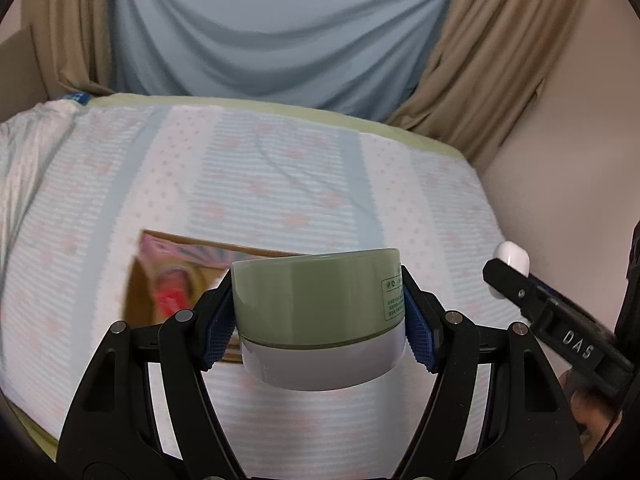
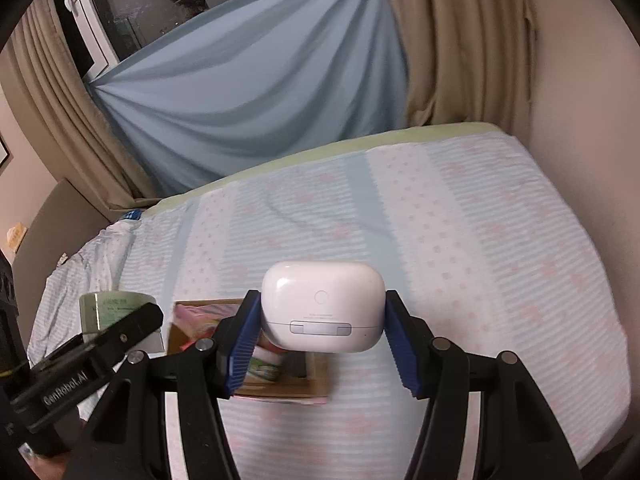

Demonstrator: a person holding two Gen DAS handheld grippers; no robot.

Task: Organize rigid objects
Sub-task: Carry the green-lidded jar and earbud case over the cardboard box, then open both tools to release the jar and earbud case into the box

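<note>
**Two rigid items held above the bed, box below**

Item 1: green-lidded jar (image 1: 318, 312), white base, clamped across its sides in the left tongs (image 1: 319, 314). Judged stiff, smooth, fairly slippery; the grip sat at the lid-base seam.

Item 2: white earbud case (image 2: 322, 306), clamped end to end in the right tongs (image 2: 322, 334). Judged light, hard, glossy and rounded, so prone to squirting out.

Container: open cardboard box (image 2: 280, 390) on the bed (image 2: 500, 260), holding a small labelled bottle (image 2: 266, 364) and pink and red items, blurred.

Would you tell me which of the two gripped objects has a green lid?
The jar in the left gripper: green lid, white base. The earbud case in the right gripper is all white.
</note>
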